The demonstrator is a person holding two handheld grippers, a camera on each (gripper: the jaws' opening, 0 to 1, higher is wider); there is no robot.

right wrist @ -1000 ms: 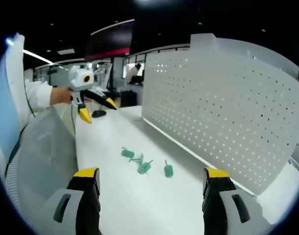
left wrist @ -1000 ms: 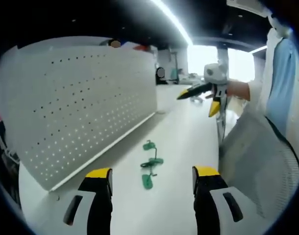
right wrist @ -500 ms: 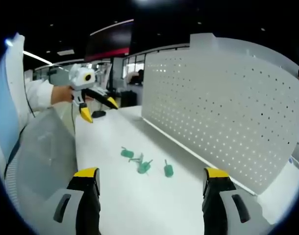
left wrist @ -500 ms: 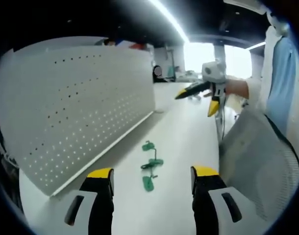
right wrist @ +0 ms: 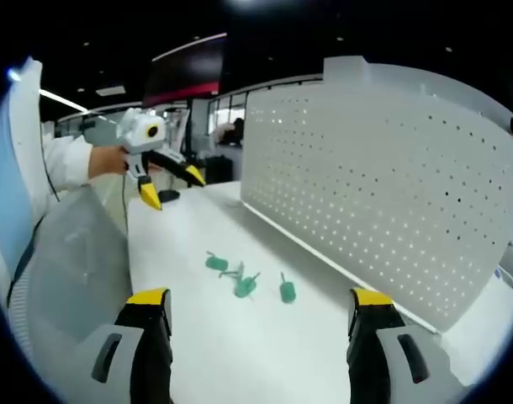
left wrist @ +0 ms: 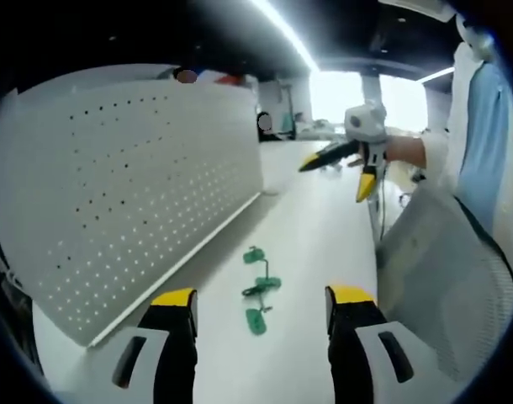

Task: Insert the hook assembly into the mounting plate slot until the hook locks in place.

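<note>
Nothing is yet being done toward the insertion. The green hook assemblies [right wrist: 244, 282] are lying loose on the white table [right wrist: 206, 353], at 12 o'clock from the right gripper [right wrist: 261, 316], apart from the perforated mounting plate [right wrist: 383, 194] at 2 o'clock. Both the right and the left gripper [left wrist: 261, 311] are being held wide open and empty; grasping and insertion are being left undone.
</note>
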